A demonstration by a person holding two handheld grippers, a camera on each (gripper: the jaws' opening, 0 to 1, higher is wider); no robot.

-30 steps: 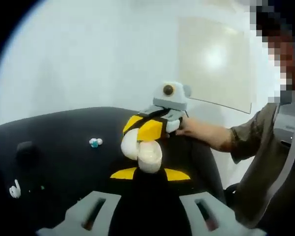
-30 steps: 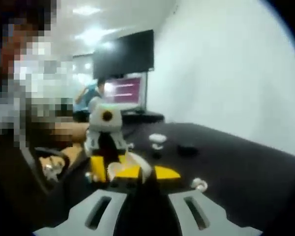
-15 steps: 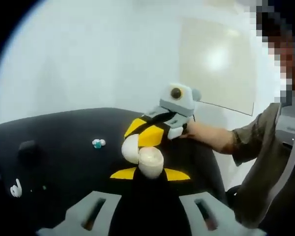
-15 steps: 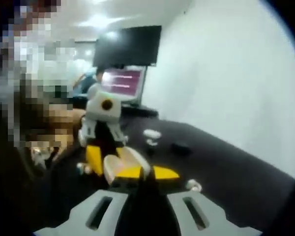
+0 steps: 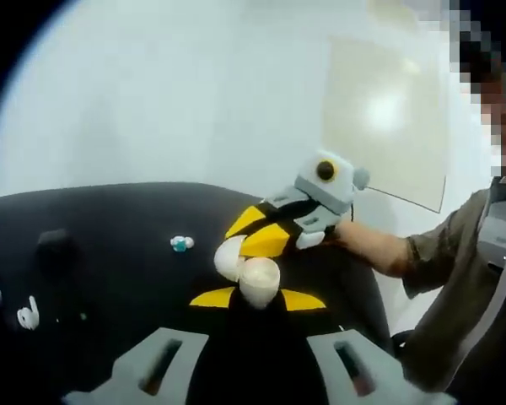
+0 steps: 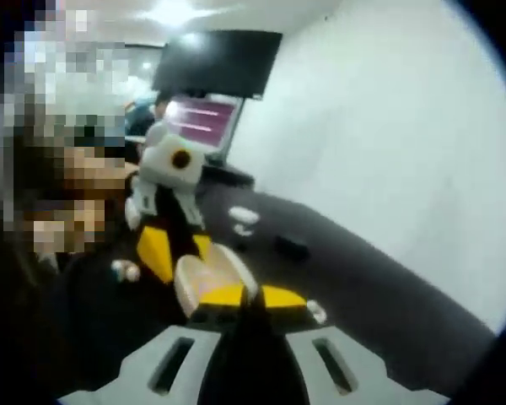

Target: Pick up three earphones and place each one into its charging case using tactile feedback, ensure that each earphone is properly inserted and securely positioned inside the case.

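Left gripper view: black table [image 5: 110, 245] (matte), white wall [image 5: 169, 93].

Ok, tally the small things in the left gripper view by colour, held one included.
White: 2, the white case held in the left gripper and a small white piece.
Black: 1, the black case.
Teal and white: 1, an earbud.
Total: 4.
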